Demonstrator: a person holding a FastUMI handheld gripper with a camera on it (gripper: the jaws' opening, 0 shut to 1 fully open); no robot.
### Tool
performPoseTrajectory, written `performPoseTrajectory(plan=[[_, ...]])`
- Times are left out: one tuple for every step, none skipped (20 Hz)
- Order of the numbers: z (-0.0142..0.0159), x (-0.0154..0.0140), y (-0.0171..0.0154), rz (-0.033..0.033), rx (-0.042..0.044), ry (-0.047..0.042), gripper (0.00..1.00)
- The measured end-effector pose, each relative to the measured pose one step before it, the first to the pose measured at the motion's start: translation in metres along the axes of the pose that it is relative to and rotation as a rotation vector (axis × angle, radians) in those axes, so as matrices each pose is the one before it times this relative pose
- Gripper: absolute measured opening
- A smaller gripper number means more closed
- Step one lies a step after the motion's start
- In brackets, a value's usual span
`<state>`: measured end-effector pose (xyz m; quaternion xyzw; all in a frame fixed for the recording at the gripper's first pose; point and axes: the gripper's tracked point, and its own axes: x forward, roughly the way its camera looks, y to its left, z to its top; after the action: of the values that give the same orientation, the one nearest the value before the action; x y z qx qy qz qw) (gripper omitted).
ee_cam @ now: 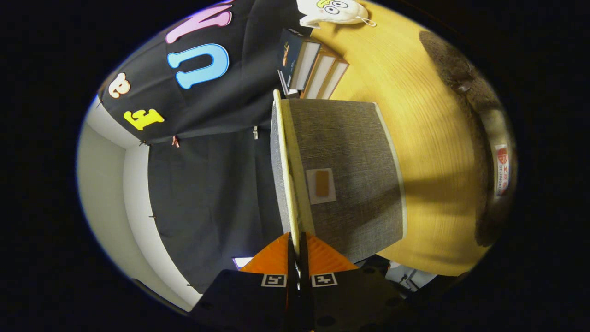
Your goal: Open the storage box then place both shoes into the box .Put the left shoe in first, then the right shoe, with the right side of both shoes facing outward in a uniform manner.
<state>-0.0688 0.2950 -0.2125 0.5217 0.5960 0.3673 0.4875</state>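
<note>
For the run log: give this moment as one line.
gripper: shut on lid edge | storage box: being opened | shoes: not yet placed

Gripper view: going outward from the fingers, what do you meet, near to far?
gripper, shut on the lid edge → grey storage box → row of books → white plush toy on the wooden table.

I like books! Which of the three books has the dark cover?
The book at the end of the row, nearest the black cloth wall, beyond the storage box. The other two look tan. The claw is pinching the box's lid edge.
</note>
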Motion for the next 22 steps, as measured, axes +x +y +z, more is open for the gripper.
performPoseTrajectory(plan=[[-0.00053, -0.00148, 0.00830, 0.00375, -0.01176, -0.00149, 0.05], [0.00030, -0.00053, 0.00945, 0.00615, -0.00962, -0.00051, 0.05], [0.00086, 0.00008, 0.01078, 0.00957, -0.00052, -0.00171, 0.05], [-0.00234, 0.00114, 0.01481, 0.01601, -0.00177, -0.00038, 0.05], [-0.00039, 0.00206, 0.01405, 0.01335, -0.00851, -0.00162, 0.05], [-0.00064, 0.00188, 0.01311, 0.00601, -0.01512, 0.00077, 0.05], [-0.00200, 0.00194, 0.01082, 0.00271, -0.02243, 0.00340, 0.05], [-0.00170, 0.00434, 0.01037, -0.00310, -0.02651, 0.00381, 0.05], [-0.00364, 0.00498, 0.01160, -0.00315, -0.02422, 0.00658, 0.05], [-0.00213, 0.00700, 0.01017, -0.00071, -0.02409, 0.00665, 0.05], [-0.00320, 0.00858, 0.00952, -0.00625, -0.02370, 0.00467, 0.05], [-0.00070, 0.00905, 0.00950, -0.00491, -0.02380, 0.00570, 0.05], [-0.00090, 0.00868, 0.01012, -0.00120, -0.02074, 0.00370, 0.05], [-0.00038, 0.01006, 0.00892, -0.00275, -0.01583, 0.00216, 0.05], [-0.00054, 0.01225, 0.00526, -0.01004, -0.01983, 0.00373, 0.05], [-0.00028, 0.01237, 0.00020, -0.02749, -0.01556, 0.00383, 0.05], [-0.00314, 0.01181, 0.00439, -0.01520, -0.00721, 0.00302, 0.05], [-0.00157, 0.01168, 0.00779, 0.00182, -0.00061, 0.00026, 0.05], [-0.00261, 0.01256, 0.00938, 0.00482, 0.00058, -0.00033, 0.05], [-0.00237, 0.01229, 0.00591, -0.00062, -0.00970, 0.00397, 0.05], [-0.00122, 0.01153, 0.00260, -0.00643, -0.01633, 0.00312, 0.05], [-0.00234, 0.01261, 0.00293, -0.00680, -0.01547, 0.00555, 0.05]])
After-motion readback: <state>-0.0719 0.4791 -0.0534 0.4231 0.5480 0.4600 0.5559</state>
